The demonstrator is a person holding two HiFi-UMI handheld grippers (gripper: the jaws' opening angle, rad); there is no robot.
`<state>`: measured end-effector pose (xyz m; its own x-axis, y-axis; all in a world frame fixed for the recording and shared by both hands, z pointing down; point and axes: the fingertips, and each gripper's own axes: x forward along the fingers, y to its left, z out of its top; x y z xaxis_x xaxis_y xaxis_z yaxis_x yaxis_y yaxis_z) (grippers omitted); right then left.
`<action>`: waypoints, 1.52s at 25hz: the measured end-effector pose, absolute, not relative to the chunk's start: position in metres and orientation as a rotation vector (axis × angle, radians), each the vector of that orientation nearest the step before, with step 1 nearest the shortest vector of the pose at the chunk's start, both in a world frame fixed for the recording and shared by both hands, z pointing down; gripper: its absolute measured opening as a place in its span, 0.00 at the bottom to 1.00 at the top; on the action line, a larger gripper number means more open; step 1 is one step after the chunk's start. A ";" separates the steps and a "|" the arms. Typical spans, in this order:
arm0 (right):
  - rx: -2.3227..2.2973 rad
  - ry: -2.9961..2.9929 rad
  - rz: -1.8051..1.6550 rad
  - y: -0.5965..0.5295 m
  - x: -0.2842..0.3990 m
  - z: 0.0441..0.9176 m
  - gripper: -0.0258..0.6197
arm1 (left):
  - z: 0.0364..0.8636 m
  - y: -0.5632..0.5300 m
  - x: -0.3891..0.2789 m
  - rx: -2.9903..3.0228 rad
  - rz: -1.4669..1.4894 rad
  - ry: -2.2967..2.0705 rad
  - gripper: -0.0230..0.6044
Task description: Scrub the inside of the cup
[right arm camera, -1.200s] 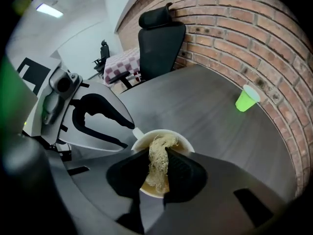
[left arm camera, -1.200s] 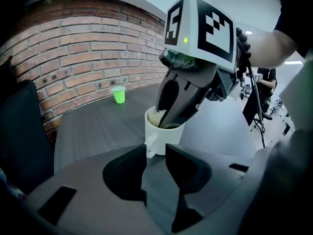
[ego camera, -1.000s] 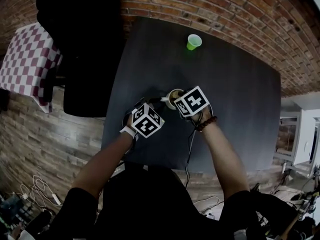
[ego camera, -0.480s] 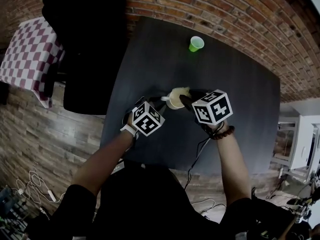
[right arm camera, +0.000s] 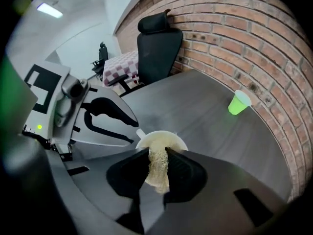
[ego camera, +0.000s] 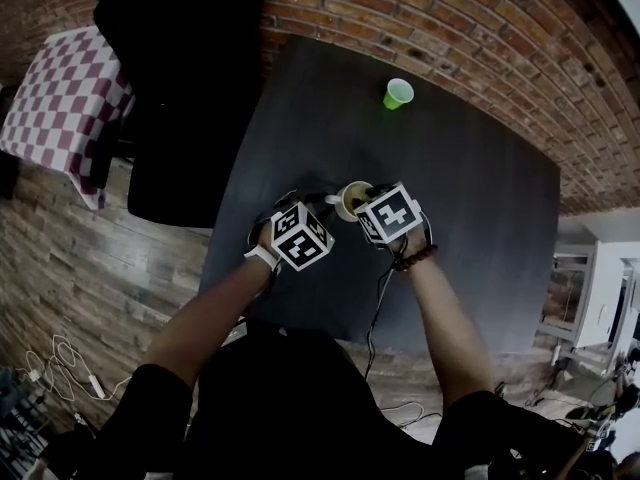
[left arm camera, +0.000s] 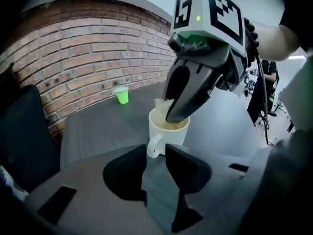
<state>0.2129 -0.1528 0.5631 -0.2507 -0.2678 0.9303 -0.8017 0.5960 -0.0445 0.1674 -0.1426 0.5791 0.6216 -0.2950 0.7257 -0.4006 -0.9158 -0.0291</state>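
1. cup (left arm camera: 168,131), white with a loop handle (left arm camera: 153,148) on one side, stands upright on the dark table (ego camera: 470,198), near the edge closest to the person and between the two grippers.
2. the left gripper (left arm camera: 156,153) reaches the cup from the person's left. its jaws are drawn close together, with only a narrow gap, and the handle sits right at their tips, clamped between them.
3. the right gripper (right arm camera: 157,153) comes in from above and from the person's right, tilted down over the mouth of the cup. its jaws are pinched tight on a pale yellow, fibrous scouring pad (right arm camera: 157,173).
4. in the right gripper view the pad hangs from between the jaws down into the cup's opening, and its lower end is inside the rim. in the left gripper view the right gripper's dark jaw tips dip just inside the rim, and a scrap of the pad shows at the rim's far side.
5. a green plastic cup (ego camera: 398,93) stands upright at the far side of the table, well apart from the white cup and close to the brick wall (ego camera: 450,18).
6. a black chair (ego camera: 180,88) stands off the table's left side, and beside it lies a checkered cloth (ego camera: 60,108).
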 end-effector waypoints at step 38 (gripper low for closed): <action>0.725 -1.736 0.320 -0.150 0.191 0.565 0.18 | 0.585 -0.132 0.168 2.750 1.322 -0.479 0.24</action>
